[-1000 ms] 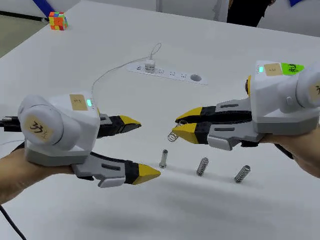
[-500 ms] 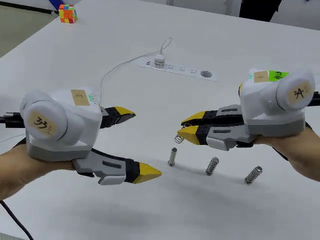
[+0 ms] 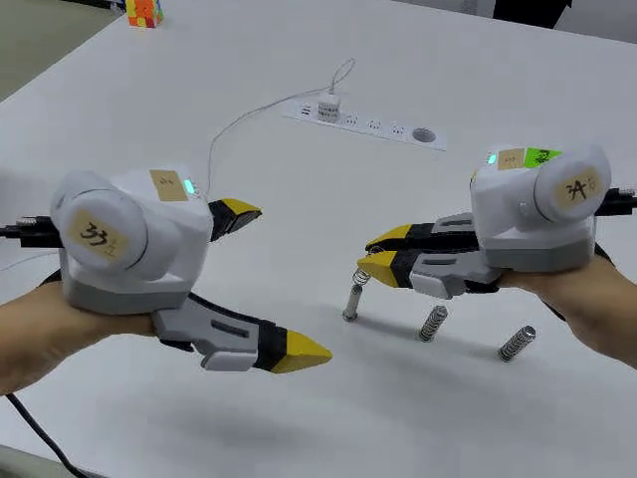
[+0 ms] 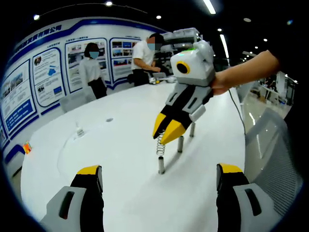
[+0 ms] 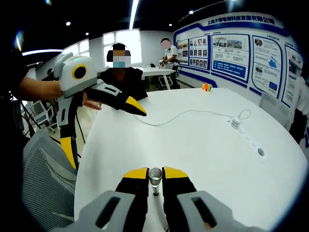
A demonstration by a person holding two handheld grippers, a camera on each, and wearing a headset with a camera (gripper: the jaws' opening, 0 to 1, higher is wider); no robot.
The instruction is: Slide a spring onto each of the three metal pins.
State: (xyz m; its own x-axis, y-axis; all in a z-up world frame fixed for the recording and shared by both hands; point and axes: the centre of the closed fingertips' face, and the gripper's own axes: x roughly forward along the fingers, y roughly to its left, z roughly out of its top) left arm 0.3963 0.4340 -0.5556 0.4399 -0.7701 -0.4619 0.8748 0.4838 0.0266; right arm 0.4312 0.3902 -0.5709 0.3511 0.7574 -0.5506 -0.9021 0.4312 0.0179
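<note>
Three upright metal pins stand in a row on the white table. The left pin is bare; the middle pin and the right pin each wear a spring. My right gripper is shut on a small spring, which hangs just above the bare pin's top. In the right gripper view the spring sits between the yellow fingertips, right over the pin. My left gripper is open, left of the pins, with nothing between its jaws. In the left gripper view the spring dangles above the bare pin.
A white power strip with a plugged adapter and a cable lies farther back on the table. A coloured cube sits at the far left corner. People stand beyond the table in both gripper views.
My right gripper has carried the spring down and closer to the bare pin's top. The left gripper stayed open beside the pins. The head camera has shifted.
</note>
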